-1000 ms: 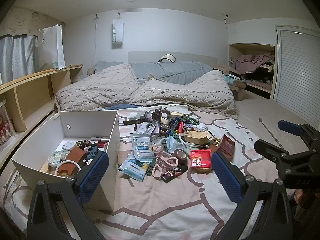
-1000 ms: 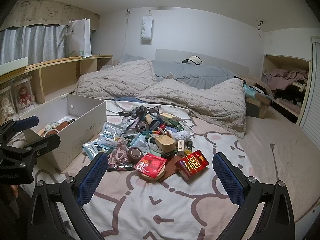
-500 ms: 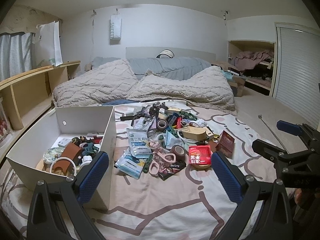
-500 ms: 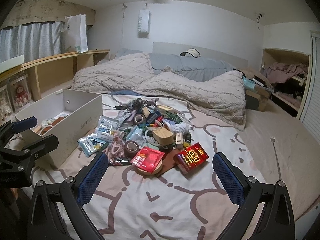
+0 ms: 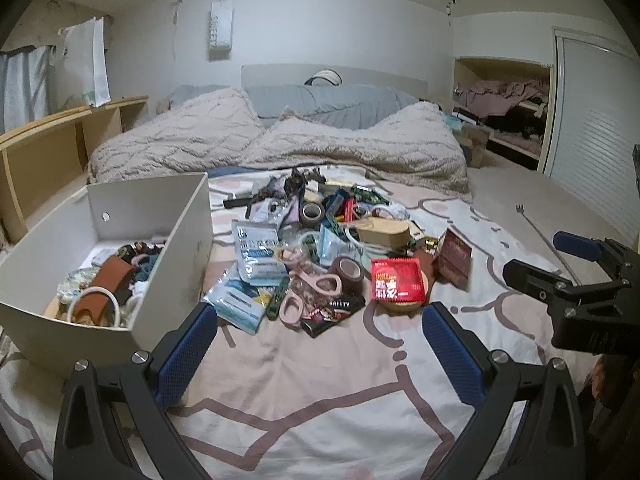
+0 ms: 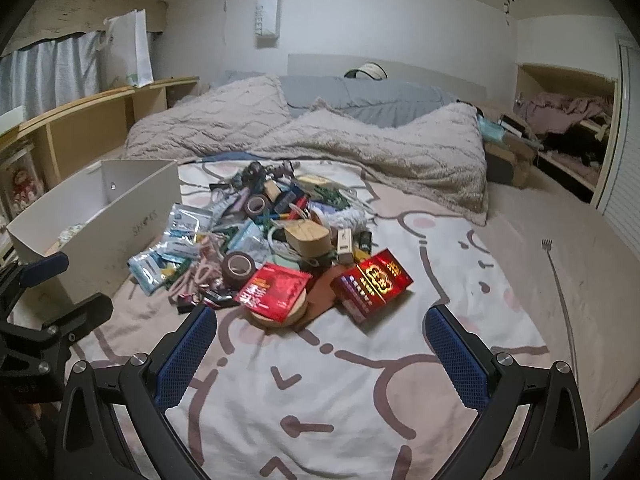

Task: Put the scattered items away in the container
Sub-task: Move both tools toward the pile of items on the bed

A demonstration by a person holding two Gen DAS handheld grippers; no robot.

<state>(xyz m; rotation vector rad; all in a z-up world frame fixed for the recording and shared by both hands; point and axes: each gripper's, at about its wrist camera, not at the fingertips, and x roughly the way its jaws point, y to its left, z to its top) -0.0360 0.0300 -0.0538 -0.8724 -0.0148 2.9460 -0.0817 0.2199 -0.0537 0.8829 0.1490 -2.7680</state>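
Observation:
A pile of small items (image 5: 320, 248) lies on the bed sheet: tape rolls, blue-white packets, pink straps, a wooden box, and a red packet (image 5: 396, 280) on a round wooden disc. It also shows in the right wrist view (image 6: 276, 248), with a red and gold box (image 6: 374, 284) at its near right. A white box (image 5: 188, 248) stands left of the pile and holds several items; it also shows in the right wrist view (image 6: 132, 224). My left gripper (image 5: 320, 356) is open and empty, short of the pile. My right gripper (image 6: 322, 356) is open and empty, short of the red packet (image 6: 274, 290).
Rumpled beige blankets (image 5: 320, 144) lie behind the pile. A thin metal back scratcher (image 6: 558, 280) lies on the sheet at the right. Wooden shelves (image 5: 48, 148) run along the left wall. A closet shelf with clothes (image 5: 504, 96) is at the far right.
Both grippers have moved a little forward towards the pile, and the views tilted down slightly. Both stay open and empty.

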